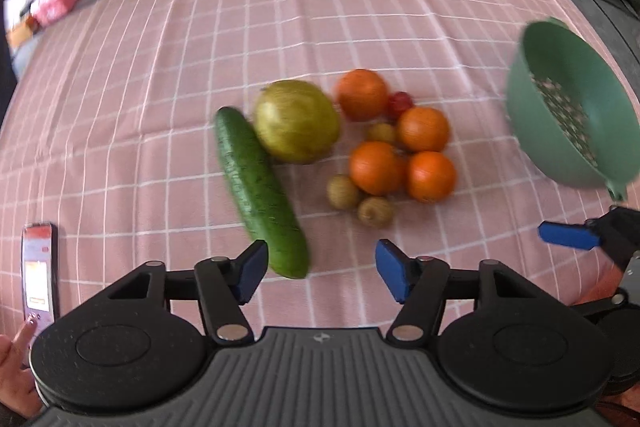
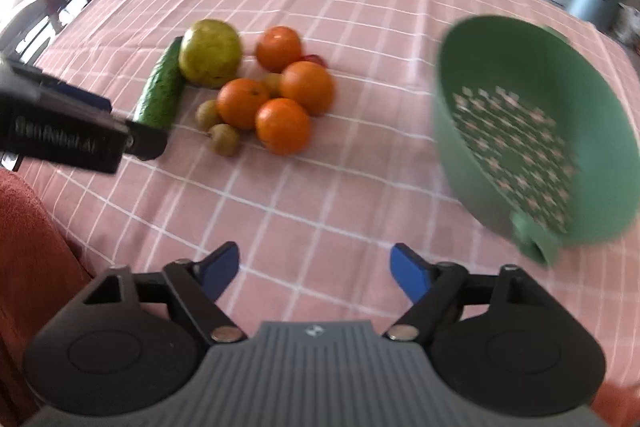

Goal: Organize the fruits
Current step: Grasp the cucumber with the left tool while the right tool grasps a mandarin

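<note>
A pile of fruit lies mid-table: a cucumber, a large yellow-green fruit, several oranges, small brown kiwis and a small red fruit. A green colander stands tilted at the right. My left gripper is open and empty, just short of the cucumber's near end. My right gripper is open and empty, over bare cloth between fruit and colander.
The pink checked tablecloth covers the table. A phone lies at the left edge with a finger on it. The left gripper's body reaches in from the left in the right wrist view. Clutter and a person stand beyond the far edge.
</note>
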Demonstrator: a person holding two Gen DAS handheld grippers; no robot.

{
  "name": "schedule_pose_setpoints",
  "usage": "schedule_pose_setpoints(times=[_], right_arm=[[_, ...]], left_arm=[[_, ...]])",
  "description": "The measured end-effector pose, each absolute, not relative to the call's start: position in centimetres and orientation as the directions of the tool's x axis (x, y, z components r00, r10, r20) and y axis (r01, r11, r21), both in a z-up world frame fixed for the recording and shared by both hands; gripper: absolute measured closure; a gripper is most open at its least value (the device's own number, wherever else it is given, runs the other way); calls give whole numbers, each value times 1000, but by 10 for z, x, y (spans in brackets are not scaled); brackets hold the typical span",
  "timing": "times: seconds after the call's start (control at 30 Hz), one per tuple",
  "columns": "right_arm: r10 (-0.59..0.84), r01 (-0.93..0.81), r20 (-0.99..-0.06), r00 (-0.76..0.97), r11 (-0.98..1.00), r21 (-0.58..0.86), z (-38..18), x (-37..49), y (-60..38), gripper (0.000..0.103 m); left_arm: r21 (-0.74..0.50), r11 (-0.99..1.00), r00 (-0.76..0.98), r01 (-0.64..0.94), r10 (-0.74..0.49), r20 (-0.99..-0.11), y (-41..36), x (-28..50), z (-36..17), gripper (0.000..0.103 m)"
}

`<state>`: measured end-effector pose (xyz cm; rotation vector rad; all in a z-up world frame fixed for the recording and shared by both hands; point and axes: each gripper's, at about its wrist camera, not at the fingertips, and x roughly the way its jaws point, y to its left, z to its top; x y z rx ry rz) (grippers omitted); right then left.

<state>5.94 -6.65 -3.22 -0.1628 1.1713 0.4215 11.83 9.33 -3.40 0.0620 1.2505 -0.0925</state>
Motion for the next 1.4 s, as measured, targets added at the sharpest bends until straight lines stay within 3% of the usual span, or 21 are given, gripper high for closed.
schedule_pose_setpoints(times=[0.33,0.7,1.13,1.23,1.4], right_arm=[[216,-447,-940,266,891,78,-43,116,-30,43],[208,-480,-961,182,872,98,-56,158,-9,49],[201,-509,-971,130,854,109,-68,171,7,59],[169,-531,-976,139,844,71,-68,170,12,65],[166,-550,-977,134,832,66,-68,169,13,66]], left_arm=[[-38,999,262,13,-40,-964,133,150,-46,36],[-111,994,207,-4,-108,-972,149,178,-71,48],[-147,989,185,-21,-140,-973,155,190,-84,54],[-149,988,187,-30,-141,-972,154,190,-85,55],[-161,985,174,-56,-149,-974,156,191,-84,57]])
